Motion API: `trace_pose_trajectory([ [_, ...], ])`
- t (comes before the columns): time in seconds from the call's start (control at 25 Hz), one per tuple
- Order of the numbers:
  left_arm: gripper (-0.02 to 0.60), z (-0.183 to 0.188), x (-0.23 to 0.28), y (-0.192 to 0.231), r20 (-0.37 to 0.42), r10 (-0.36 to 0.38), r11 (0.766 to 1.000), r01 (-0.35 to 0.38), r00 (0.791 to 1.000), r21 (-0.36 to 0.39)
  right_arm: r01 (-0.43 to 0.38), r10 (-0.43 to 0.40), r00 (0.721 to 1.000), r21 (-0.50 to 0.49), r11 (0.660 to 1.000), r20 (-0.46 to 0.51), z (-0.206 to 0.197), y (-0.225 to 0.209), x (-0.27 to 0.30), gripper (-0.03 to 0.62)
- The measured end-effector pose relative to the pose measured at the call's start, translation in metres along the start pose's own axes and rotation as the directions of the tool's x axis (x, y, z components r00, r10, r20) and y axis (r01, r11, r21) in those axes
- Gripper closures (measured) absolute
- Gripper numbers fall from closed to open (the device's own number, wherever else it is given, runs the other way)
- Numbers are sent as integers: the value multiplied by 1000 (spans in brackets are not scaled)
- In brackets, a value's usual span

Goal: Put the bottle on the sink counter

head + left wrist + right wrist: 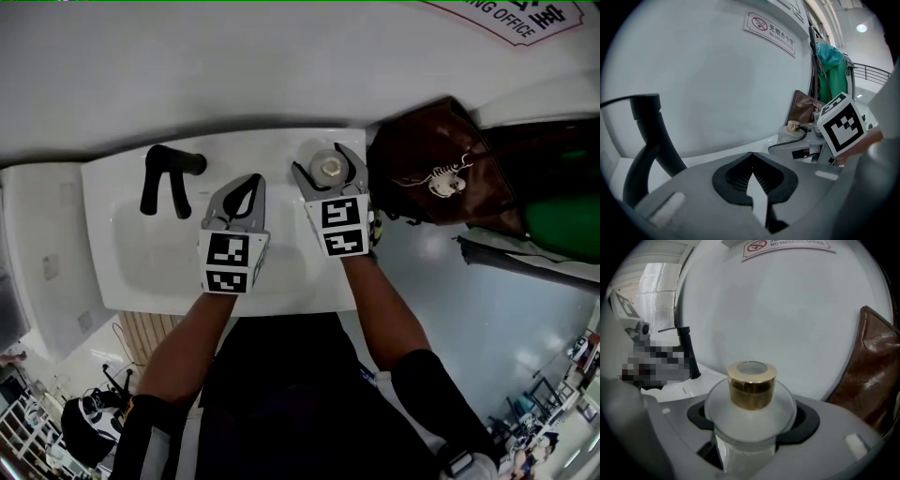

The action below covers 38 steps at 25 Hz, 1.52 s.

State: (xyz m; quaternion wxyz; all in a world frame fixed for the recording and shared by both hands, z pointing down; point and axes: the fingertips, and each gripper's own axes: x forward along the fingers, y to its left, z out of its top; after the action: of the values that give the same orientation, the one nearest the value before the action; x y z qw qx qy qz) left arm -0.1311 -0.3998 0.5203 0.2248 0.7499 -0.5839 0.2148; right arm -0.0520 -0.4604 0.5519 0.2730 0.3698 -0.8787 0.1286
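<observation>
Wall sign [787, 245]: "NO SMOKING OFFICE"

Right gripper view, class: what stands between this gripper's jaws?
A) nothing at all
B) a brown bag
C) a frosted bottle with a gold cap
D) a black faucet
C: the right gripper has its jaws on either side of the frosted bottle, whose gold cap rises just above them.

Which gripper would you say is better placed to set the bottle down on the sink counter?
Right: the right gripper holds the bottle over the sink counter; the left gripper is shut and empty.
</observation>
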Motion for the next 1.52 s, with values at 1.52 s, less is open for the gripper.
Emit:
trace_pose_trajectory([
  [1.52, 580, 15, -10, 6, 48, -2, 1000, 2, 999, -15, 20, -20, 999, -31, 999, -24, -16, -4, 15, 201],
])
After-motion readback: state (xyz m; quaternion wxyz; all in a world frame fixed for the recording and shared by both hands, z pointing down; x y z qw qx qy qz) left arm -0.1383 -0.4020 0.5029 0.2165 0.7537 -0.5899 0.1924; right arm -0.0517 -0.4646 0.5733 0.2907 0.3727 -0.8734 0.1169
